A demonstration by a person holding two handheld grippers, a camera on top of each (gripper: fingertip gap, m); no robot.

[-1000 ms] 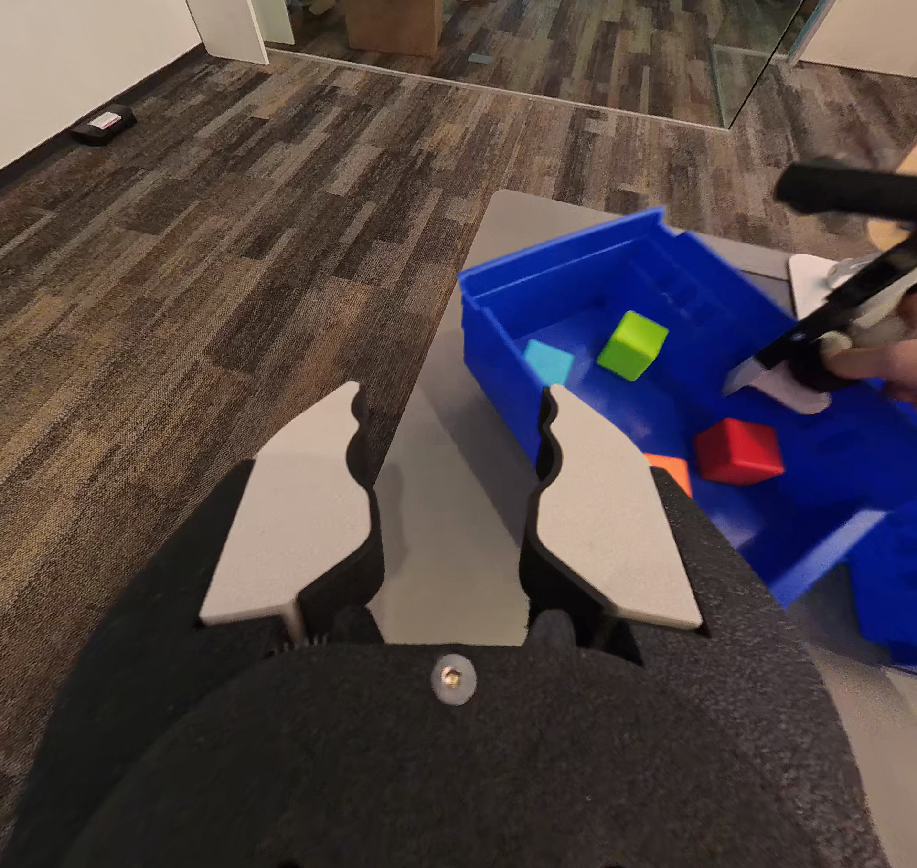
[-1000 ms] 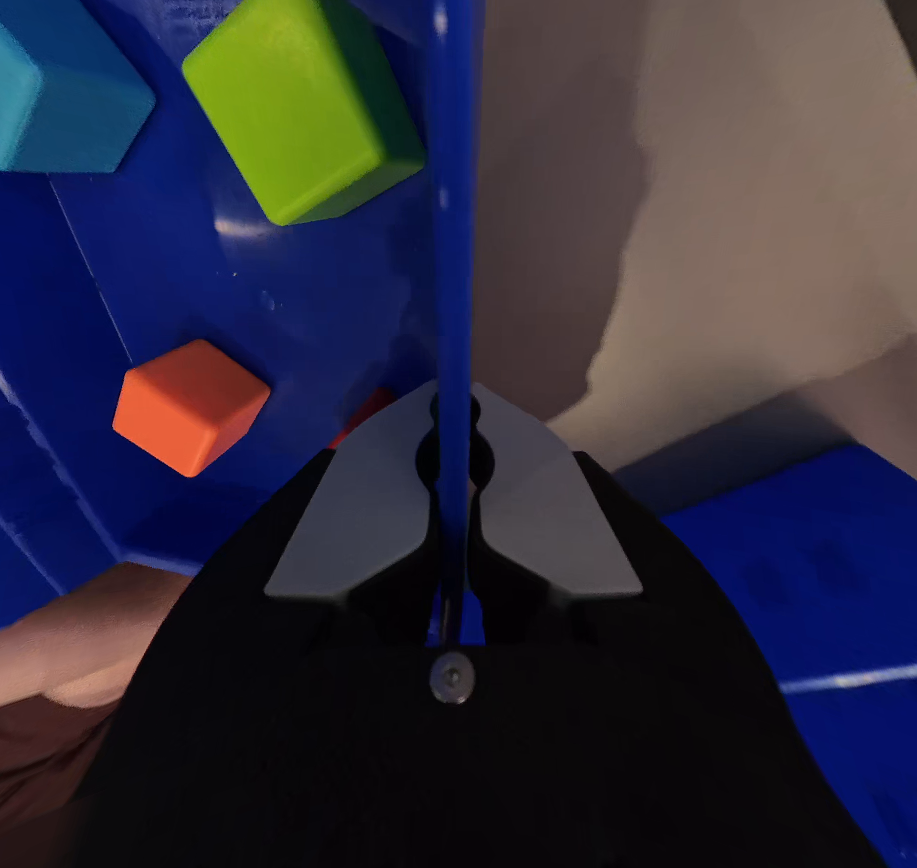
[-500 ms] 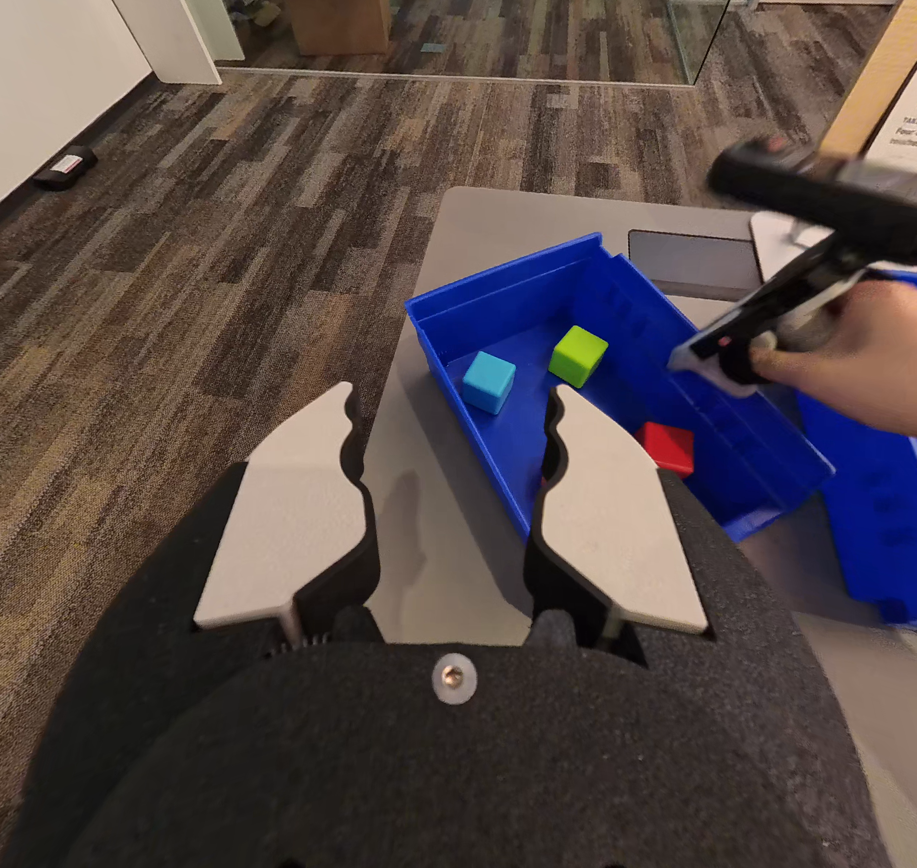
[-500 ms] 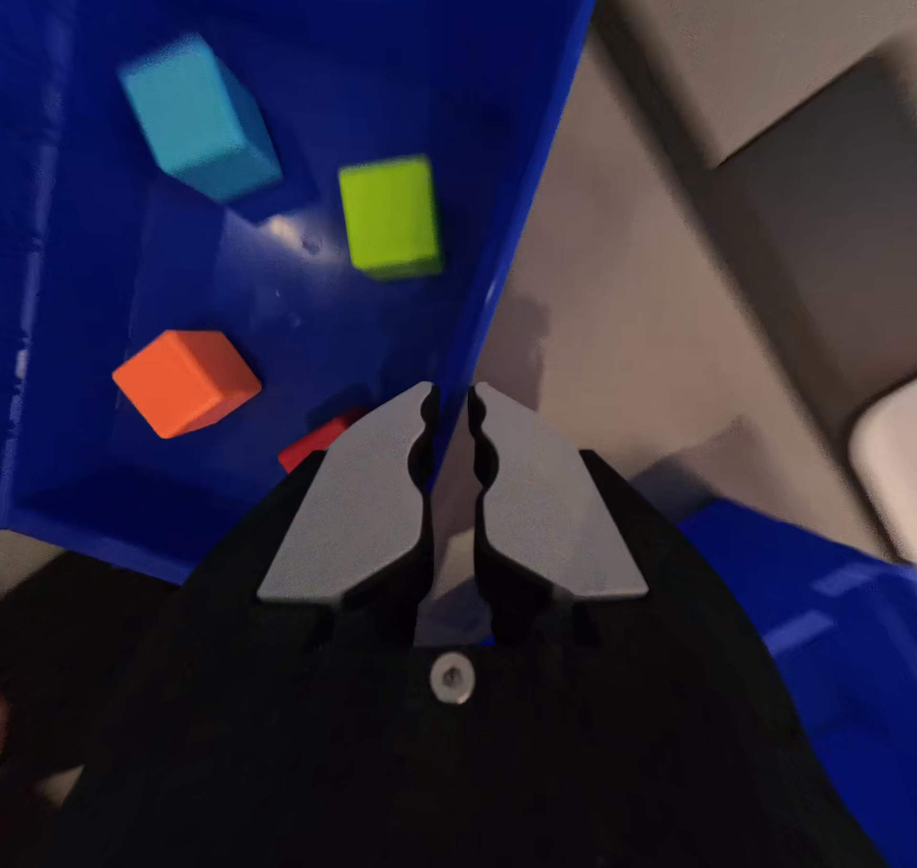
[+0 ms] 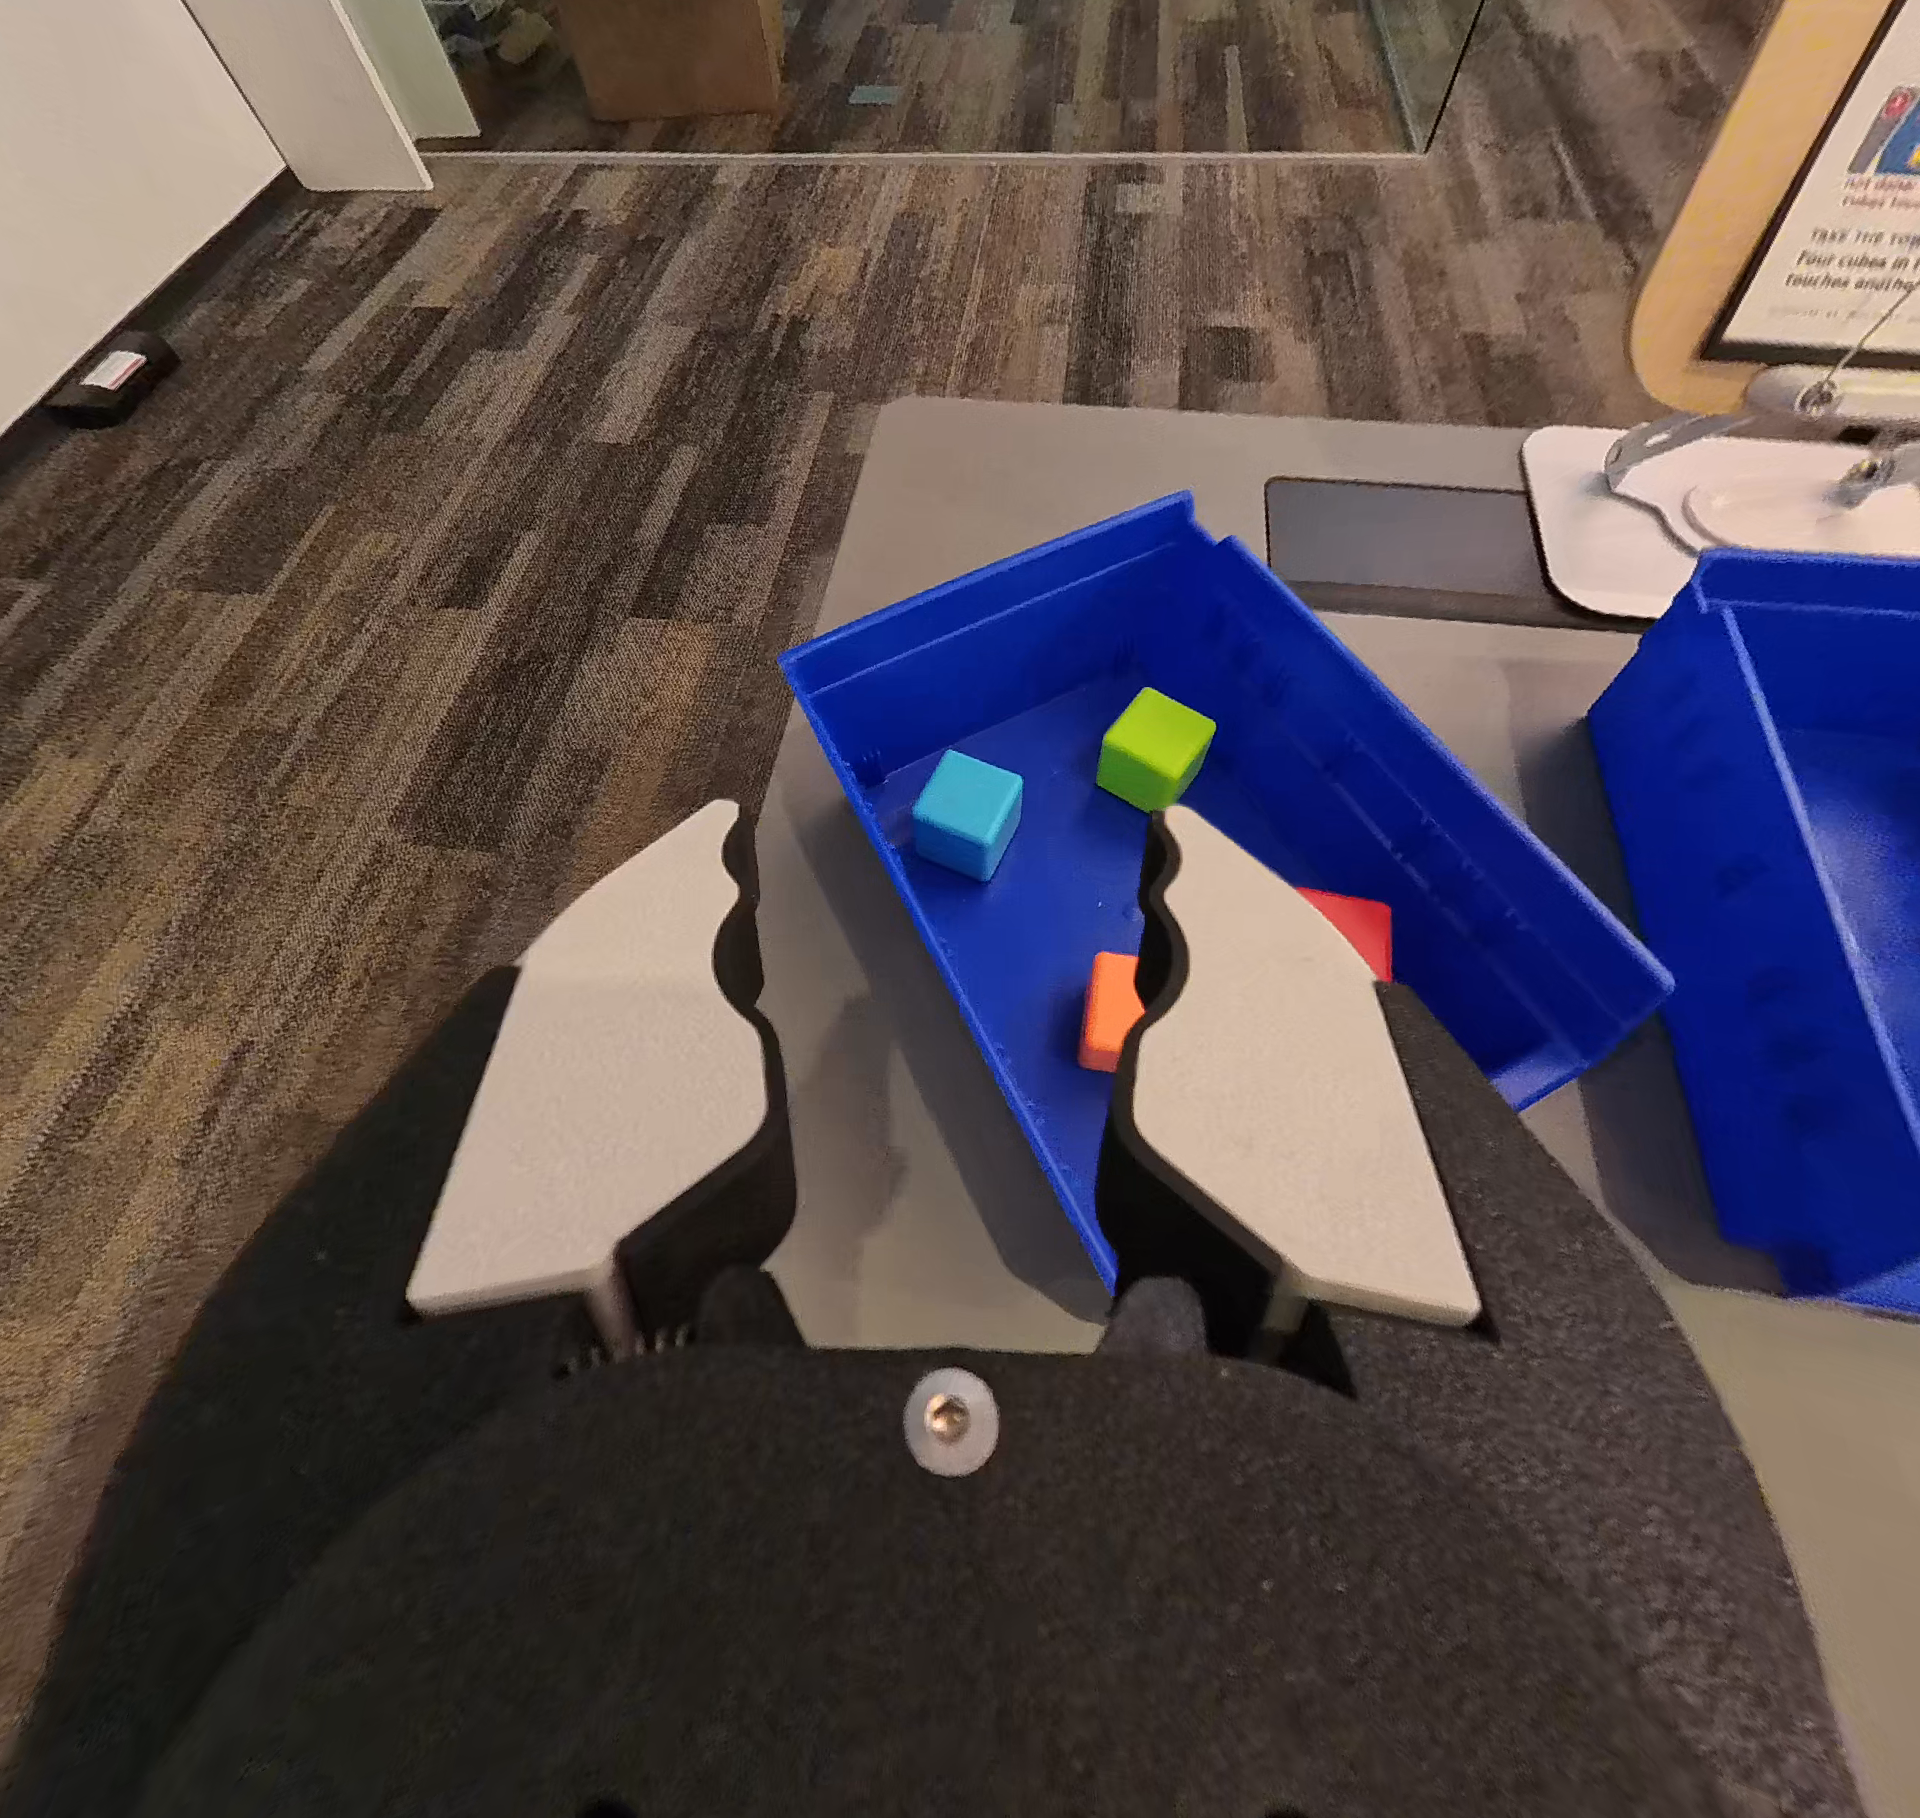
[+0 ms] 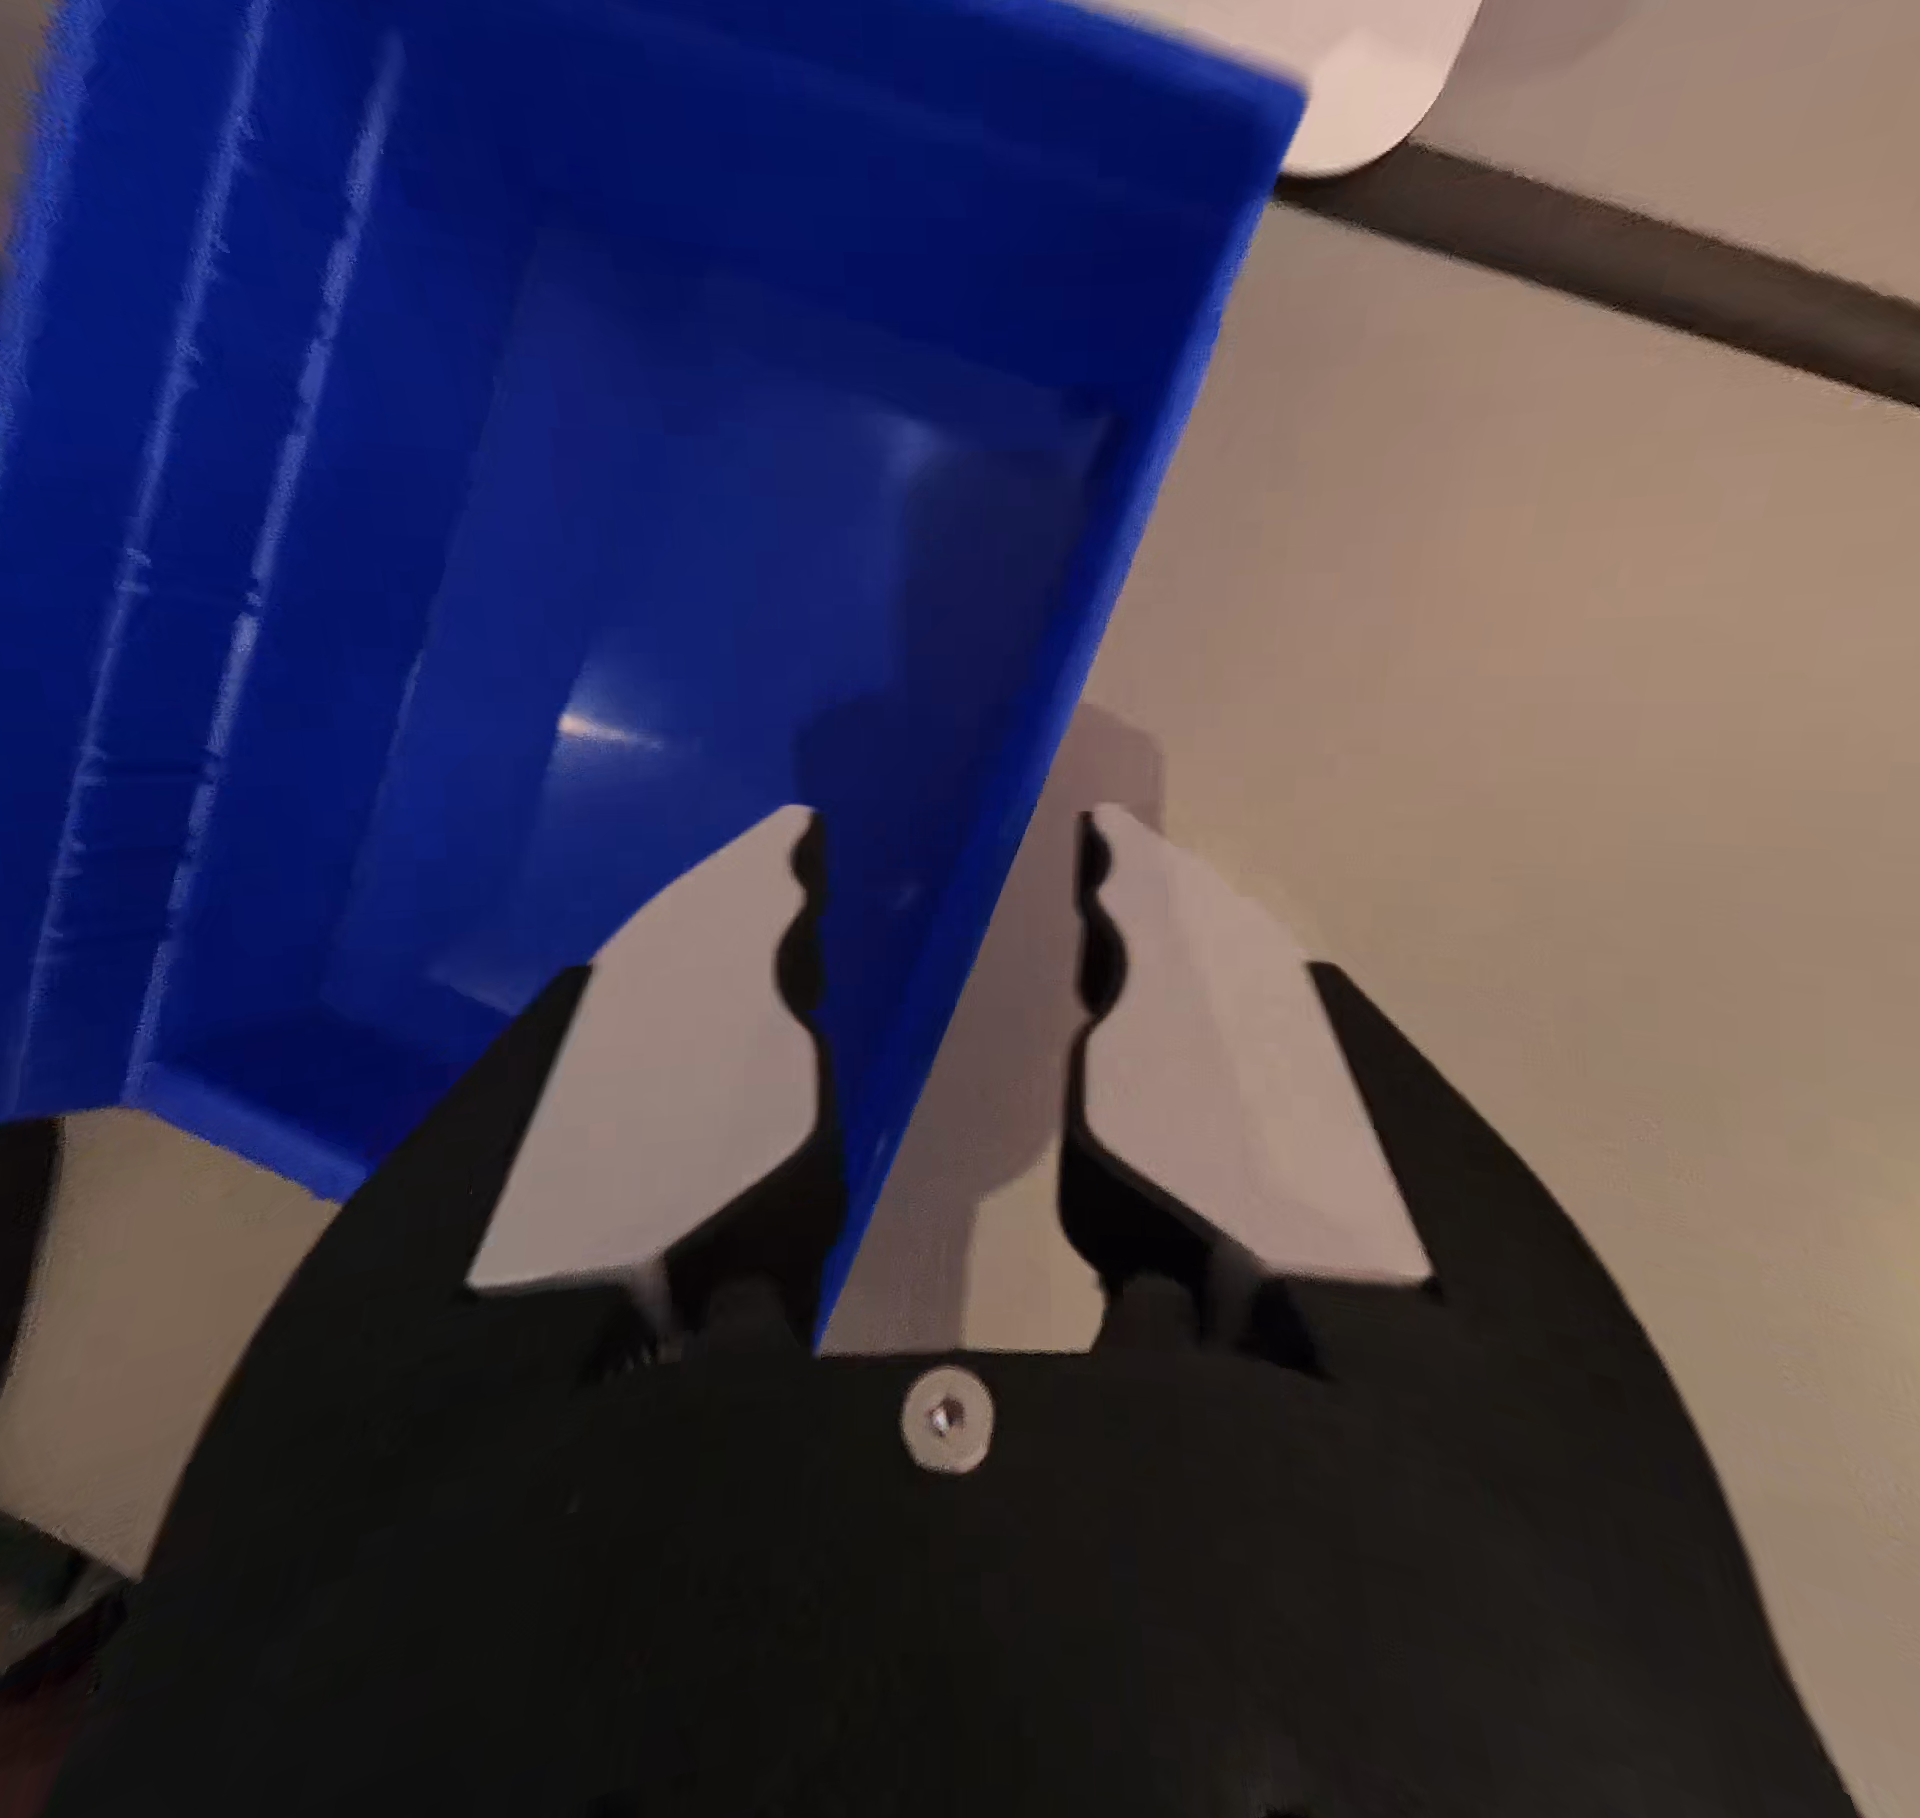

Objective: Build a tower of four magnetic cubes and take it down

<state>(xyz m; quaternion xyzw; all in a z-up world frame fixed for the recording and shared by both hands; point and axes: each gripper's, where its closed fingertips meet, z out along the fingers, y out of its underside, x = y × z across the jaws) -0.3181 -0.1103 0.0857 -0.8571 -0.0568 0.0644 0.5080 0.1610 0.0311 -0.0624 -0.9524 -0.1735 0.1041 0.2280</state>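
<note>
In the left wrist view a blue bin [image 5: 1455,864] sits on the grey table [image 5: 997,480] and holds a light blue cube [image 5: 966,812], a green cube [image 5: 1153,745], an orange cube [image 5: 1110,1010] and a red cube [image 5: 1351,921] partly hidden behind my finger. My left gripper [image 5: 945,823] is open and empty, above the bin's near left wall. My right gripper [image 6: 945,823] is open and empty, straddling the right wall of a second blue bin [image 6: 665,542], whose visible inside is empty.
The second blue bin [image 5: 1787,895] stands right of the first. A white stand base [image 5: 1621,521] and a dark flat pad [image 5: 1392,537] lie at the table's back. The table's left edge drops to patterned carpet [image 5: 416,625]. A cardboard box [image 5: 665,2] stands far back. Across from one pair of fingers to the other is roughly 50 cm.
My right gripper let go of the first bin's wall, opened, and moved over to the second bin. The first bin settled flat on the table. My left gripper pulled back, still open.
</note>
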